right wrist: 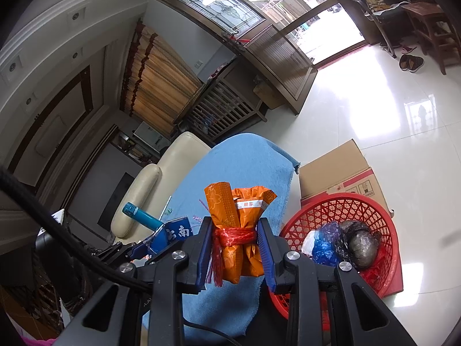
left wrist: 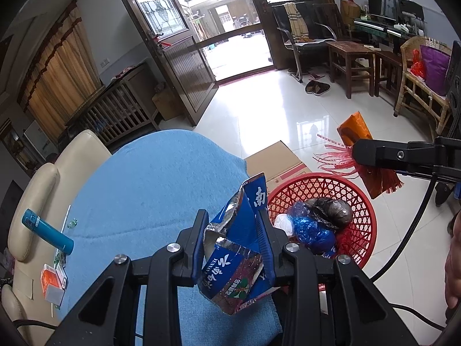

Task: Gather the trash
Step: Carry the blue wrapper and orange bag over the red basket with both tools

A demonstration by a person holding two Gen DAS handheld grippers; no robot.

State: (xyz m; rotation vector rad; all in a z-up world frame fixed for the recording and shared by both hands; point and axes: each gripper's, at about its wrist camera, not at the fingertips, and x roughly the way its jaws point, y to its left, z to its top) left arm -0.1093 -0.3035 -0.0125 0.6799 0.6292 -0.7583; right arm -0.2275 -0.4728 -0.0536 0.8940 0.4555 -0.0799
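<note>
Left of table: 1 teal bottle (left wrist: 47, 231) and 1 orange-and-white packet (left wrist: 53, 284) lie on the blue cloth (left wrist: 138, 190).
Left gripper (left wrist: 233, 232): jaws clamped on 1 crushed blue carton (left wrist: 233, 253), above the cloth's edge.
Basket: 1 red basket (left wrist: 364, 201) on the floor, just beside 1 cardboard box (left wrist: 276, 155), holds bagged trash.
Right gripper (right wrist: 234, 240): jaws pinched on 1 orange wrapper bundle (right wrist: 237, 216) tied with red string.
Hard to tell: basket contents overlap, uncountable.

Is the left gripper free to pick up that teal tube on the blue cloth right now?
Probably not: the left gripper is shut on a crumpled blue carton, though the teal tube lies uncovered.
</note>
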